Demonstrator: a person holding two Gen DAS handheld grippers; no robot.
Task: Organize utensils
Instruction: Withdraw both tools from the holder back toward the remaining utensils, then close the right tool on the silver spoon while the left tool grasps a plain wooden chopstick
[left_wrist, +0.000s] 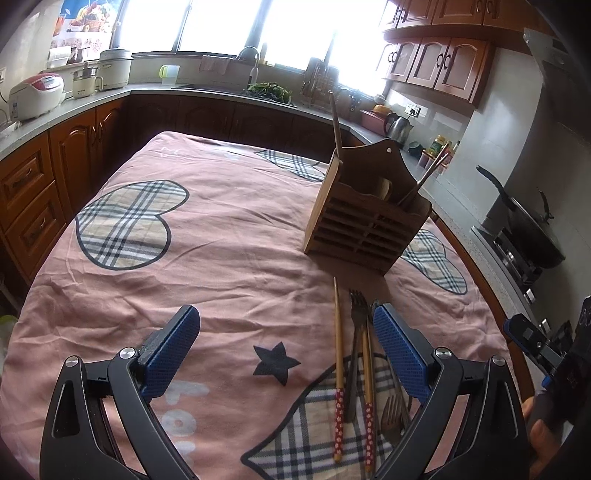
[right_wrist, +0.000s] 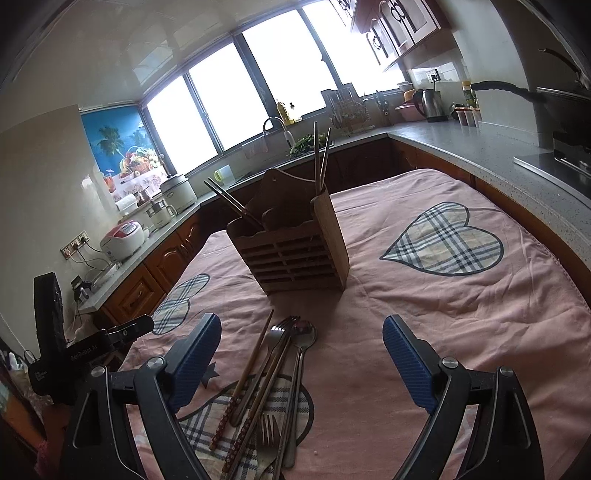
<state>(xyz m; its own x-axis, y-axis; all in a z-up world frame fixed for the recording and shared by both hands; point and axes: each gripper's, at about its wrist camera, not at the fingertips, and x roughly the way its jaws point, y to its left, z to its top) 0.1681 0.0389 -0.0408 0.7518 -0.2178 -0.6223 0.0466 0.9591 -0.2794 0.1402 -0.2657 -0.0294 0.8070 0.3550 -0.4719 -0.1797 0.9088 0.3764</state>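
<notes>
A wooden slatted utensil holder (left_wrist: 364, 218) stands on the pink tablecloth (left_wrist: 221, 258), with chopsticks (left_wrist: 424, 179) leaning in it; it also shows in the right wrist view (right_wrist: 291, 251). In front of it lie loose utensils: a pair of chopsticks with red patterned ends (left_wrist: 338, 369), forks (left_wrist: 356, 325) and a spoon (right_wrist: 304, 332). My left gripper (left_wrist: 286, 343) is open and empty, its right finger beside the utensils. My right gripper (right_wrist: 301, 354) is open and empty, with the utensil pile (right_wrist: 273, 384) lying between its fingers.
Kitchen counters with wooden cabinets (left_wrist: 48, 173) surround the table. Rice cookers (left_wrist: 35, 94) and pots stand at left, a sink (left_wrist: 255, 66) under the windows, a kettle (left_wrist: 397, 127) and a wok on the stove (left_wrist: 528, 225) at right. The other gripper shows at the right edge (left_wrist: 546, 350).
</notes>
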